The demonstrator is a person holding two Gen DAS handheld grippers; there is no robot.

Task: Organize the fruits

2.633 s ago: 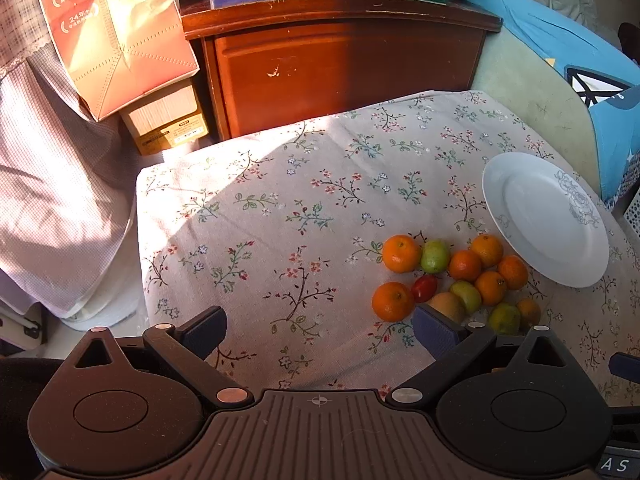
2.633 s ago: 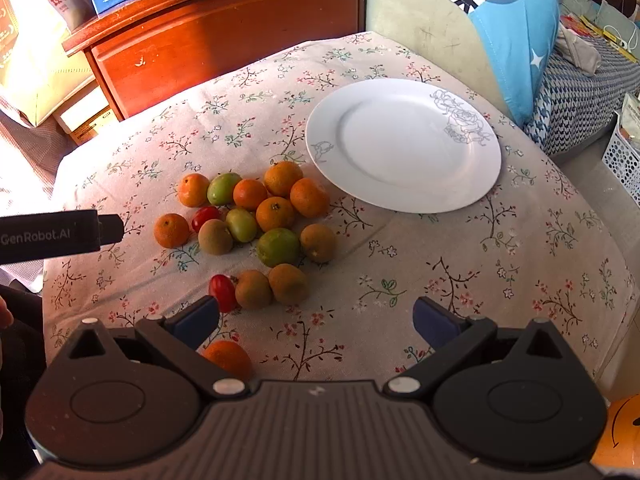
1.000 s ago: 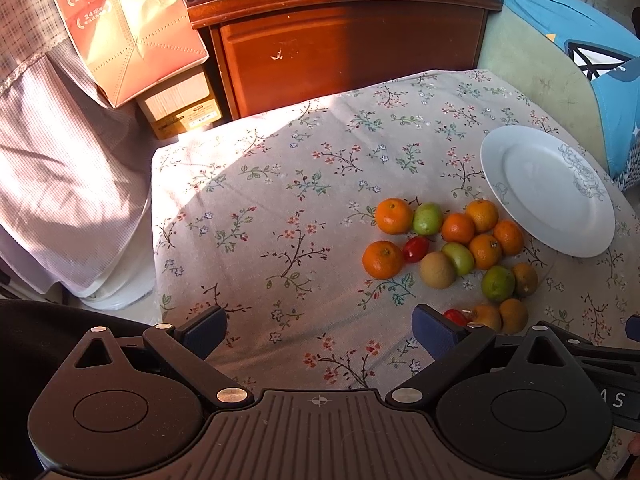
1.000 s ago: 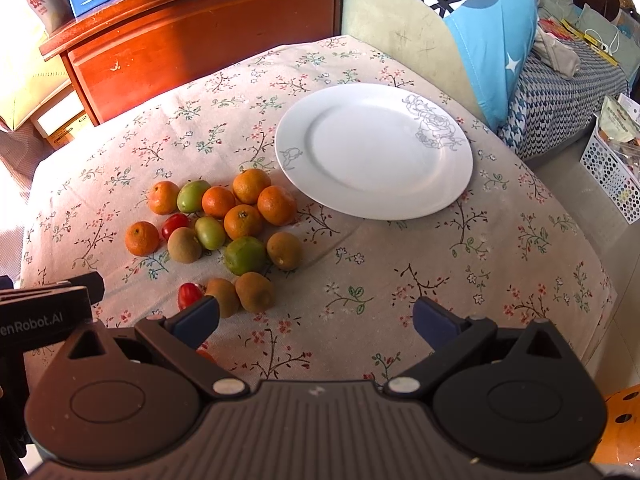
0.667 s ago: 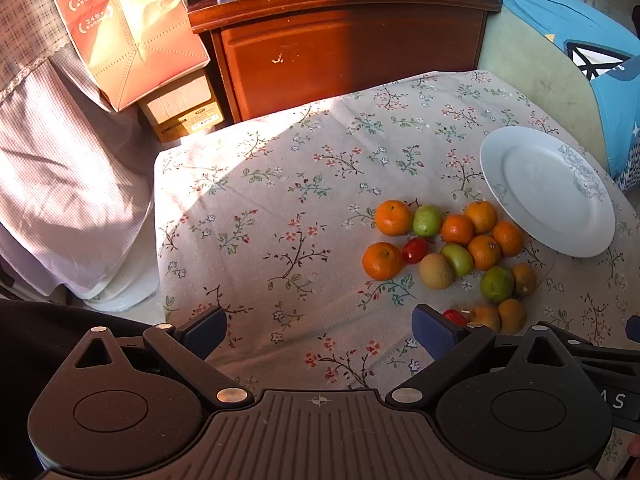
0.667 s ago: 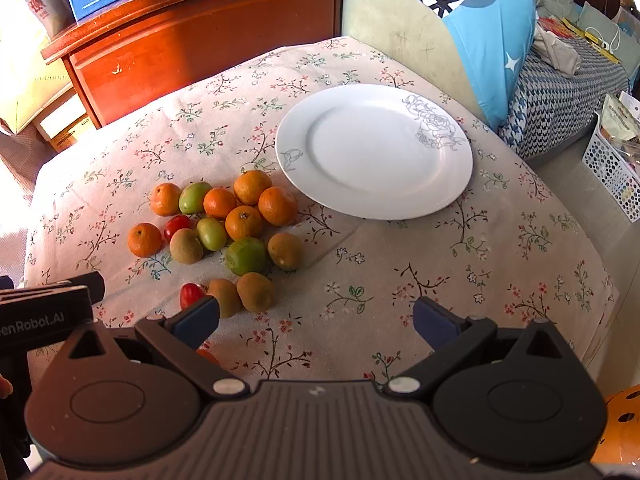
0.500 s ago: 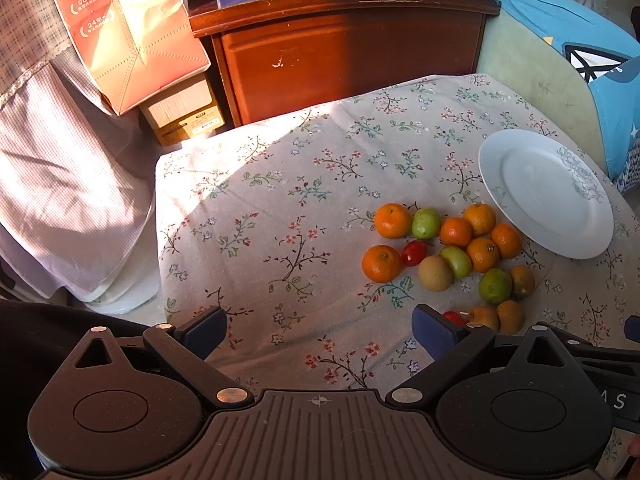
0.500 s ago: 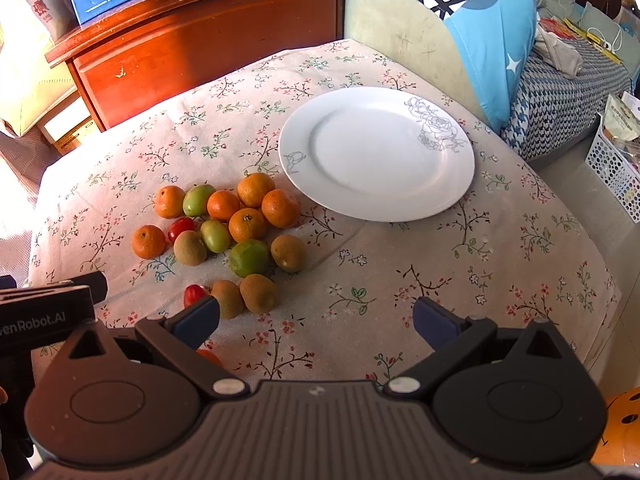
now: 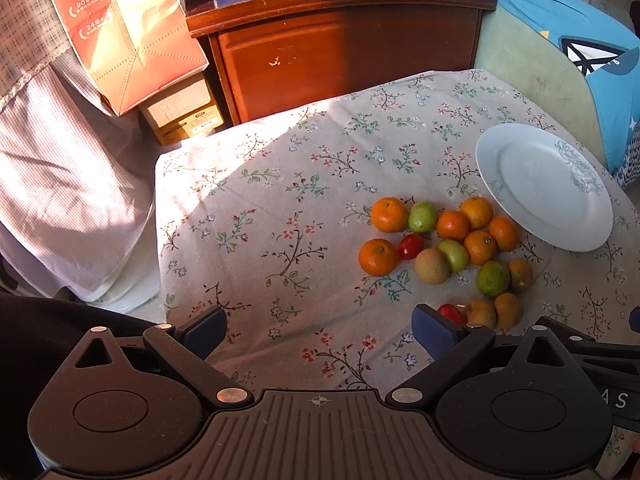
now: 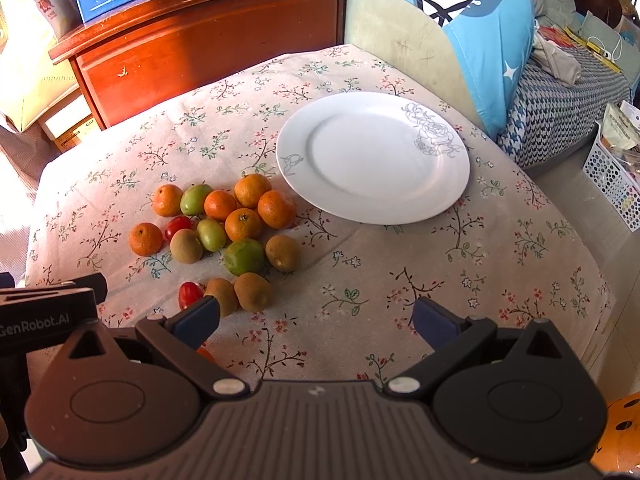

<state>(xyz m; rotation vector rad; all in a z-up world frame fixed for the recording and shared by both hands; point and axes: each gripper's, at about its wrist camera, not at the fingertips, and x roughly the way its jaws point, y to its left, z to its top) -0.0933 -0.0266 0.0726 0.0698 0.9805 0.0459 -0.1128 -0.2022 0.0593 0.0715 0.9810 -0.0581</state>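
1. Fruit lies loose on the floral tablecloth (image 10: 460,280), none of it sorted: tangerines (image 10: 243,224), green fruits (image 10: 244,257), brown kiwis (image 10: 253,291) and small red tomatoes (image 10: 178,227) sit bunched in one cluster, many touching.
2. My white plate (image 10: 440,196) stands bare just beside the cluster, its near rim close to one tangerine (image 10: 277,209).
3. My right gripper (image 10: 316,316) hangs above the table's front edge, jaws spread wide and holding nothing; its left finger overlaps a tomato (image 10: 188,294) and a kiwi in view.
4. My left gripper (image 9: 320,330) is likewise wide open and empty, over bare cloth left of the pile.
5. By my reckoning the job has not begun: every piece is yet to go to the plate, starting most likely with the nearest kiwis.
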